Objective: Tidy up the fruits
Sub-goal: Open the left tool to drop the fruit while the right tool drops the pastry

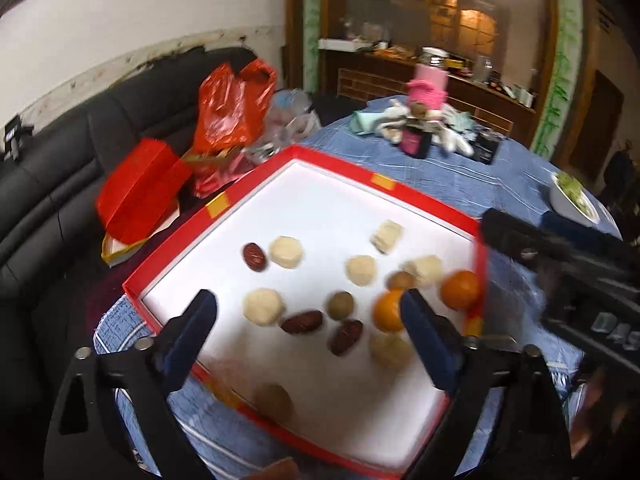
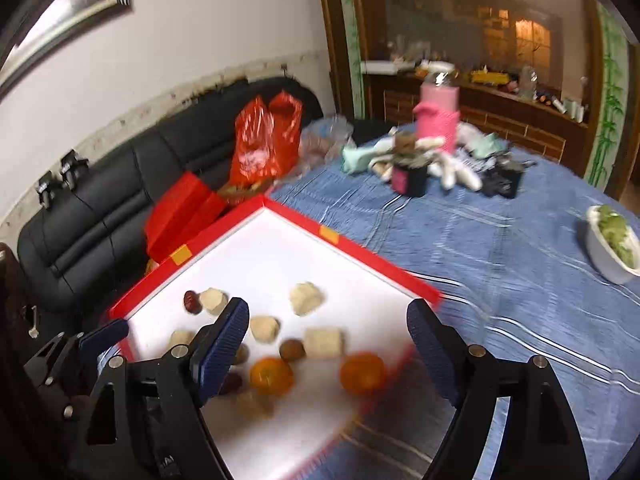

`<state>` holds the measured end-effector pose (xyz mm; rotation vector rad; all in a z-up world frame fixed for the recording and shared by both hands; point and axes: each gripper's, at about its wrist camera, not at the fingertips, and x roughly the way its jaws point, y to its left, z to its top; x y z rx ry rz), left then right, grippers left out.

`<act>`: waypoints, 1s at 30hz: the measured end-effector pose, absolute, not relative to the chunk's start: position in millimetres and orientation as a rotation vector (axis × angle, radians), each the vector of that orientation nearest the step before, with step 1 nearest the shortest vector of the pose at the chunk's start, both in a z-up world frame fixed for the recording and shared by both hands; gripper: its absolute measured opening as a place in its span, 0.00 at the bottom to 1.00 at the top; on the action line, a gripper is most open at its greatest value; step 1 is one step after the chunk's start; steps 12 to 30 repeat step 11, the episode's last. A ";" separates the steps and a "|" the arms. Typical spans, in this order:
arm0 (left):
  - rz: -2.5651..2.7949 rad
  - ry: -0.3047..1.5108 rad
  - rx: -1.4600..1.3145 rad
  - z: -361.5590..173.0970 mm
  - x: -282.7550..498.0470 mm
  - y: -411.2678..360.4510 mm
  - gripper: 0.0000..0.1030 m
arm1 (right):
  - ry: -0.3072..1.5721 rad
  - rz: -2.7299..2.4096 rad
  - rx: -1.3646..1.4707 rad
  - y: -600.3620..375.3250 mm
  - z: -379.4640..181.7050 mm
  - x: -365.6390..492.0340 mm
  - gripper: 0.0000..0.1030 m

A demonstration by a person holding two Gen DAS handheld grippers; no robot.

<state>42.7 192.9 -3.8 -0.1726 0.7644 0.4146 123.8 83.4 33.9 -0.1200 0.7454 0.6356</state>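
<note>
Left gripper and right gripper, both spread wide and empty, above the red-rimmed tray; two oranges (blurred) lie just beneath the right gripper's fingers.

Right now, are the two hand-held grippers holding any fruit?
Left hand-held gripper: open, holding nothing.
Right hand-held gripper: open, holding nothing.
</note>
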 end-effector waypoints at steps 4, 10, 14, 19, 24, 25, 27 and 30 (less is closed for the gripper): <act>0.367 0.772 -0.159 -0.1 37.9 170.0 1.00 | 0.685 0.633 -0.087 36.3 51.5 92.0 0.82; 0.365 0.783 -0.166 -0.4 37.3 156.2 1.00 | 0.666 0.609 -0.060 -5.4 57.7 65.0 0.82; 0.365 0.788 -0.176 -1.3 35.9 156.2 1.00 | 0.666 0.605 -0.049 -11.4 57.6 62.6 0.82; 0.365 0.788 -0.176 -1.3 35.9 156.2 1.00 | 0.666 0.605 -0.049 -11.4 57.6 62.6 0.82; 0.365 0.788 -0.176 -1.3 35.9 156.2 1.00 | 0.666 0.605 -0.049 -11.4 57.6 62.6 0.82; 0.365 0.788 -0.176 -1.3 35.9 156.2 1.00 | 0.666 0.605 -0.049 -11.4 57.6 62.6 0.82; 0.365 0.788 -0.176 -1.3 35.9 156.2 1.00 | 0.666 0.605 -0.049 -11.4 57.6 62.6 0.82; 0.365 0.788 -0.176 -1.3 35.9 156.2 1.00 | 0.666 0.605 -0.049 -11.4 57.6 62.6 0.82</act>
